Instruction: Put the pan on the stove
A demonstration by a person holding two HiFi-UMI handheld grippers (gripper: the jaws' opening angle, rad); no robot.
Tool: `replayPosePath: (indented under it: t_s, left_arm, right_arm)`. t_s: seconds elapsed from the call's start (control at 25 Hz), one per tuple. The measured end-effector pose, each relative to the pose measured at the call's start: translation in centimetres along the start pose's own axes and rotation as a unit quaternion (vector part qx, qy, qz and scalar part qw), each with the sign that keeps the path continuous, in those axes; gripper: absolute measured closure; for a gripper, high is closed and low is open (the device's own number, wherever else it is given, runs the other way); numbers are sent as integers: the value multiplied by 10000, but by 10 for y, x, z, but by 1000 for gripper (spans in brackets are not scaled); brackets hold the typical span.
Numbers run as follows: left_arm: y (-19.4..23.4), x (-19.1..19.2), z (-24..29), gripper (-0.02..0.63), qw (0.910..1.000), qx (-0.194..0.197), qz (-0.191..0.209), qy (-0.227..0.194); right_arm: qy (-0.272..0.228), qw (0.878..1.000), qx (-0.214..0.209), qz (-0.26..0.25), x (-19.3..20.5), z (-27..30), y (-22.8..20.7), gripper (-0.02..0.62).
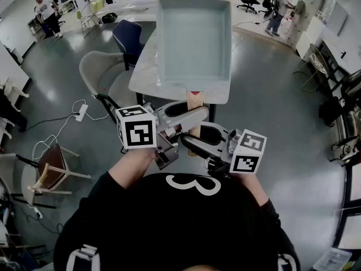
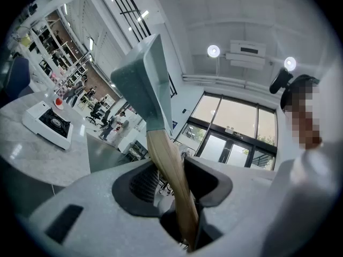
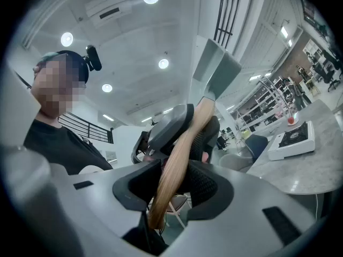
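A square pale-green pan with a wooden handle is held up in the air, close below the head camera. My left gripper and right gripper are both shut on that handle from opposite sides, the left one nearer the pan. In the left gripper view the handle runs up between the jaws to the pan. The right gripper view shows the handle and the pan in the same way. A white single-burner stove sits on a pale table.
Below the pan a white table stands, with a beige chair and a blue chair at its left. A power strip and cables lie on the grey floor. People stand far off at the back.
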State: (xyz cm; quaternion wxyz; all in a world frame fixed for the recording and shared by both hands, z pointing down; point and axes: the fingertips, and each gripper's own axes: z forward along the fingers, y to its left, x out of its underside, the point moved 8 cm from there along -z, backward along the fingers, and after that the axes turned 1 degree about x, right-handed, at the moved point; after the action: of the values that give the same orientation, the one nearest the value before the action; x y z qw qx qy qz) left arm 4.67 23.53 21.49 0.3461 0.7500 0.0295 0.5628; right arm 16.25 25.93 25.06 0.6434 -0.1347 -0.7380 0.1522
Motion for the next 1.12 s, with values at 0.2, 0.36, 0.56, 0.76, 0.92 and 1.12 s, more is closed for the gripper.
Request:
replayPosePath:
  t_s: [0.2,0.36,0.56,0.76,0.92,1.12]
  left_arm:
    - [-1,1,1,451,10000,-7,12,-26]
    - [-1,1,0,451,10000,-41,22,-43]
    - [-3,1,0,451,9999,-108,69,-23]
    - [-3,-1,0,451,9999,-108,53,-61]
    - [-4,-1,0,449,9999,-86,48,-83]
    - [0,-8,5,449,9999,-94,55,-97]
  right_arm:
    - [-4,10000,-44,-23,1,-2,-1,460]
    - [1,10000,-92,-11,0,-2,-1,460]
    - [0,9999,-159,-26,0,-2,-1,460]
    - [3,9997,-172,-145,-2,-1,0,454]
    - [-8,9996,-183,-195,-3,-2,1,453]
    - [3,9996,-191,-220,-10,0,-5,449]
